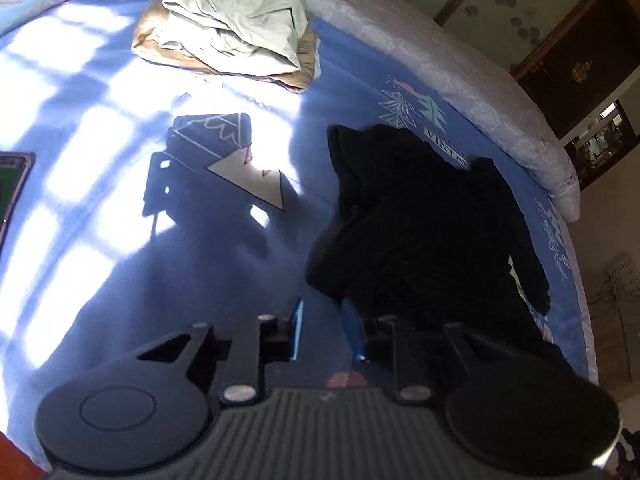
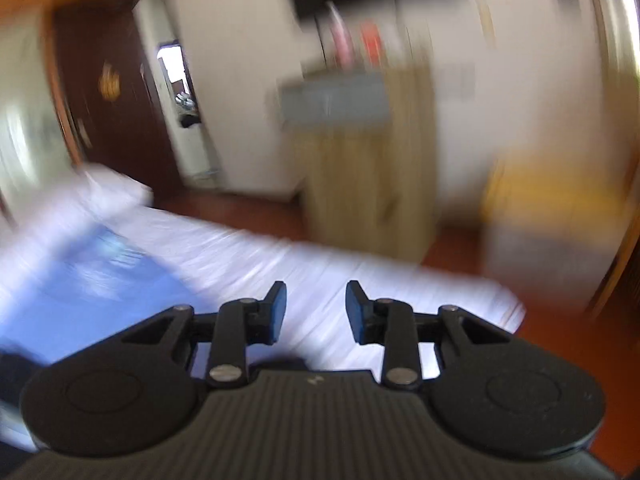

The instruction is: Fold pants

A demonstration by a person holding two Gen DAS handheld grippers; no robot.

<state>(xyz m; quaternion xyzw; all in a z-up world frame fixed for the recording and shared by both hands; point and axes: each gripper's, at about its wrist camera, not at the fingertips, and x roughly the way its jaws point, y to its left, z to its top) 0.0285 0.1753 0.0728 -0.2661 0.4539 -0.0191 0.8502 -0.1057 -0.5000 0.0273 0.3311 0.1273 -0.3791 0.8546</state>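
Note:
The black pants point(image 1: 424, 220) lie crumpled in a heap on the blue printed bedsheet point(image 1: 200, 260), right of centre in the left wrist view. My left gripper point(image 1: 326, 330) hovers over the sheet at the heap's near edge. Its jaws stand apart and only sheet shows between the blue pads point(image 1: 296, 328); the right finger sits against the dark cloth's fringe. The right wrist view is heavily blurred. There my right gripper point(image 2: 316, 312) is open with nothing between its fingers, over the pale mattress edge point(image 2: 280, 256), facing the room. The pants cannot be made out in that view.
A pile of pale green and tan folded clothes point(image 1: 232, 20) rests at the far side of the bed. A dark flat object point(image 1: 12, 188) lies at the left edge. The bed's grey border point(image 1: 460, 76) curves along the right. A wooden cabinet point(image 2: 368, 192) and dark door point(image 2: 104, 92) stand beyond.

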